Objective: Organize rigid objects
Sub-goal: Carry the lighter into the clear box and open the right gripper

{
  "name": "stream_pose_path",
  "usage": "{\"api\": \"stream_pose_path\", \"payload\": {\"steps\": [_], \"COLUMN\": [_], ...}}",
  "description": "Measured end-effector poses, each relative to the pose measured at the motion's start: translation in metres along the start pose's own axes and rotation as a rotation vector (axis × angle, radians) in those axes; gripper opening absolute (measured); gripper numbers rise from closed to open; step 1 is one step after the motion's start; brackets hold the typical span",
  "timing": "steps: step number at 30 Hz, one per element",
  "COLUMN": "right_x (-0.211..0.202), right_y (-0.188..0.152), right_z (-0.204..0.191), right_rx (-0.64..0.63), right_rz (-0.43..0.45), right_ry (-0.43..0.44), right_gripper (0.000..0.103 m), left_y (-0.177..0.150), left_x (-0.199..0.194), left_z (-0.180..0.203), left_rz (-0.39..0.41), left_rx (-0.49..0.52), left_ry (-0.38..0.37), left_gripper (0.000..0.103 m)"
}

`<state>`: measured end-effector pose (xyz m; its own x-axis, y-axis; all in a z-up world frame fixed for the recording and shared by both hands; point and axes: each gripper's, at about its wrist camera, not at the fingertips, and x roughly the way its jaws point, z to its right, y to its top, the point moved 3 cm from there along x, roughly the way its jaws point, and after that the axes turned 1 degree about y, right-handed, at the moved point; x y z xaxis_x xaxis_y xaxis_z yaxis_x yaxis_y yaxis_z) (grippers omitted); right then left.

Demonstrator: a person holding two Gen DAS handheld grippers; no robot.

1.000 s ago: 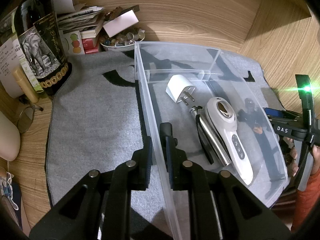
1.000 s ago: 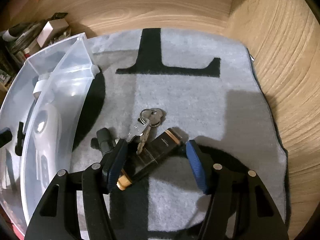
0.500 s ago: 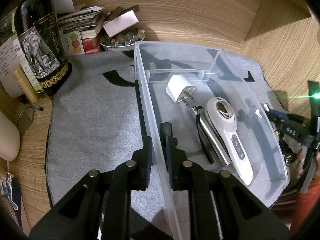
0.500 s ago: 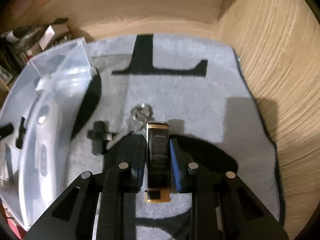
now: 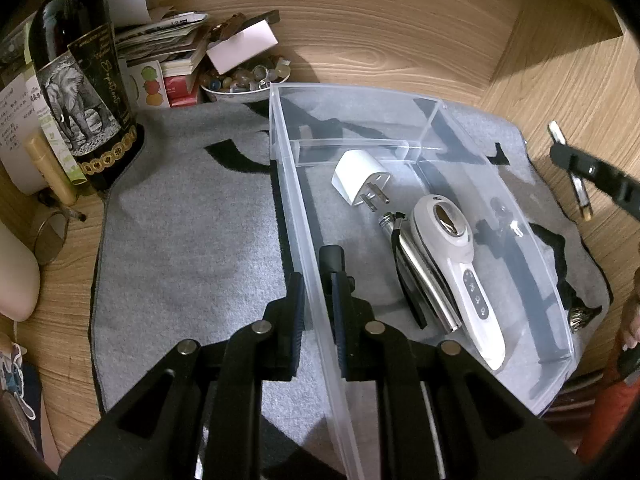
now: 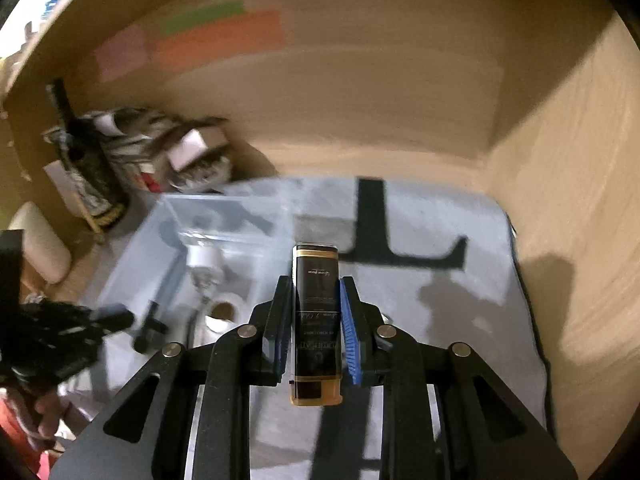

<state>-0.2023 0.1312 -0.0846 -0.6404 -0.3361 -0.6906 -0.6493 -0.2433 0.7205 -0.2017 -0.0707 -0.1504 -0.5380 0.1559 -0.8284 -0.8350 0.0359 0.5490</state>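
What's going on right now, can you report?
Left gripper clamped on clear plastic bin wall. Right gripper shut on black-and-gold rectangular lighter, lifted above grey mat. Nothing blocking the bin.

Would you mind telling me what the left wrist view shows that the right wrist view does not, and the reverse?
Only the left wrist view shows the left gripper pinching the side wall of the clear bin, and the silver flashlight beside the white handheld device. Only the right wrist view shows the right gripper shut on a black-and-gold case, with colored notes on the wall. Both show the bin, the white plug adapter, the wine bottle and the grey mat.
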Motion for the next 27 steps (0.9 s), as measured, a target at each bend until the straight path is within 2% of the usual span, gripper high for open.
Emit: {"api": "stream_pose_path", "payload": {"steps": [8, 16, 27], "right_x": [0.013, 0.051, 0.085], "right_y": [0.013, 0.010, 0.010], "right_z": [-0.041, -0.066, -0.076], "right_rx": [-0.075, -0.132, -0.189], "right_rz": [0.005, -0.087, -0.183], "right_ry": [0.083, 0.130, 0.112], "right_gripper": [0.021, 0.021, 0.021], "left_y": [0.000, 0.000, 0.002], "left_x": [0.000, -0.001, 0.002], "left_z": [0.000, 0.000, 0.003], "left_rz": [0.000, -0.003, -0.003], "left_rx": [0.002, 0.007, 0.016], "left_ry": [0.001, 0.003, 0.013], "left_gripper": [0.013, 0.013, 0.013]}}
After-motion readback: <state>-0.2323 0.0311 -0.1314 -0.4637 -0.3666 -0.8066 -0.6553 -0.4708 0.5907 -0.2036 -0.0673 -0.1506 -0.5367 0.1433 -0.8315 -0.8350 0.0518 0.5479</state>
